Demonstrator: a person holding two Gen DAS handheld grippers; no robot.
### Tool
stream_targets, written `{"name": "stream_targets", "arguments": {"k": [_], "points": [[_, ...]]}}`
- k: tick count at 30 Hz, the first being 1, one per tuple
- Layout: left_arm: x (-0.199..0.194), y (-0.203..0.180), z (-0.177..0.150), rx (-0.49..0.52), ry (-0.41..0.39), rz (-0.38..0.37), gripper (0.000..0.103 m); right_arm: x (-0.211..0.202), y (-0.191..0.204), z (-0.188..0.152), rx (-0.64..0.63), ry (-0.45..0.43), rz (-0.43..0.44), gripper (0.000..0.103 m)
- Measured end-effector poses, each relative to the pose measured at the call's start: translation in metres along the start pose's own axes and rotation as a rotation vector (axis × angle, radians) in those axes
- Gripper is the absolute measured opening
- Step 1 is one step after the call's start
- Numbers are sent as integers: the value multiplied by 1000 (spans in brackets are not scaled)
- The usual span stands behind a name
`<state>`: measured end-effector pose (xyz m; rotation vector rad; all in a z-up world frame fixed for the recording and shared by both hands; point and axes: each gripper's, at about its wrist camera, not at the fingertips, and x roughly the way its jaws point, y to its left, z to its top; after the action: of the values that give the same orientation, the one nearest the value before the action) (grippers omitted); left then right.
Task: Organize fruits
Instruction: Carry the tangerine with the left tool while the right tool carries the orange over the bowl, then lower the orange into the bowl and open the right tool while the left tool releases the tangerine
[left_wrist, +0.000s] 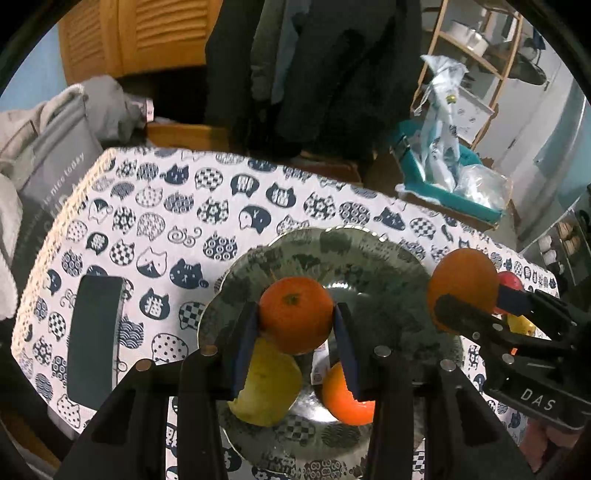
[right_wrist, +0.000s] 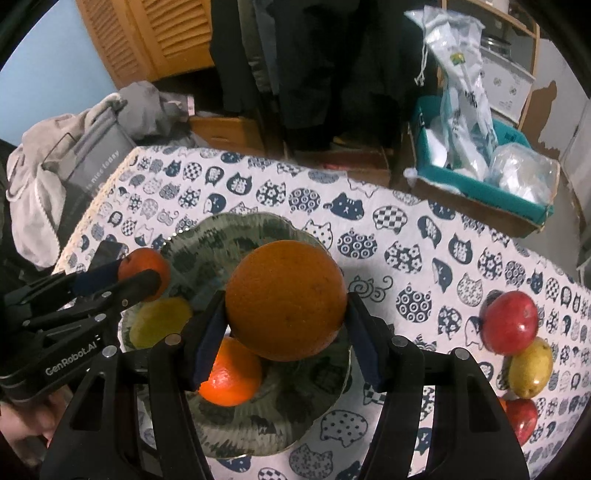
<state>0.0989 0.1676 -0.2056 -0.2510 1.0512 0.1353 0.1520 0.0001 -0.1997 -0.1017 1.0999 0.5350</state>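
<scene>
Mid-placing step, judged. Left gripper (left_wrist: 296, 325) clamped on tangerine (left_wrist: 295, 318) above plate (left_wrist: 369, 258); right gripper (right_wrist: 286, 332) clamped on big orange (right_wrist: 286, 300) over plate's right side. Pear (left_wrist: 267, 386), small orange (left_wrist: 343, 397) already plated. Next: lower, release gently; apples near desk's right edge remain.

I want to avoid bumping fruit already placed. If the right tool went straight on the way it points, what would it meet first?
Probably the plate: the right tool, shut on the large orange, points over it, above the small orange. Depth is unclear.
</scene>
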Motion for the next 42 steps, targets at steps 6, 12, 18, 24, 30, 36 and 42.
{"name": "stream_targets", "arguments": {"k": [6, 12, 18, 24, 30, 36, 42], "points": [[16, 6, -1, -22, 39, -3, 43, 13, -4, -1, 18, 26, 8, 63], [24, 7, -2, -24, 57, -6, 43, 19, -3, 0, 22, 37, 14, 63], [23, 7, -1, -11, 46, 13, 54, 22, -3, 1, 32, 41, 18, 63], [18, 19, -2, -55, 40, 35, 55, 30, 0, 2, 30, 62, 26, 63], [10, 35, -3, -105, 28, 66, 61, 41, 12, 0, 4, 94, 30, 64], [5, 46, -9, -127, 34, 77, 61, 53, 24, -2, -18, 125, 43, 64], [3, 51, -13, -121, 38, 93, 62, 66, 33, -3, -35, 158, 41, 65]]}}
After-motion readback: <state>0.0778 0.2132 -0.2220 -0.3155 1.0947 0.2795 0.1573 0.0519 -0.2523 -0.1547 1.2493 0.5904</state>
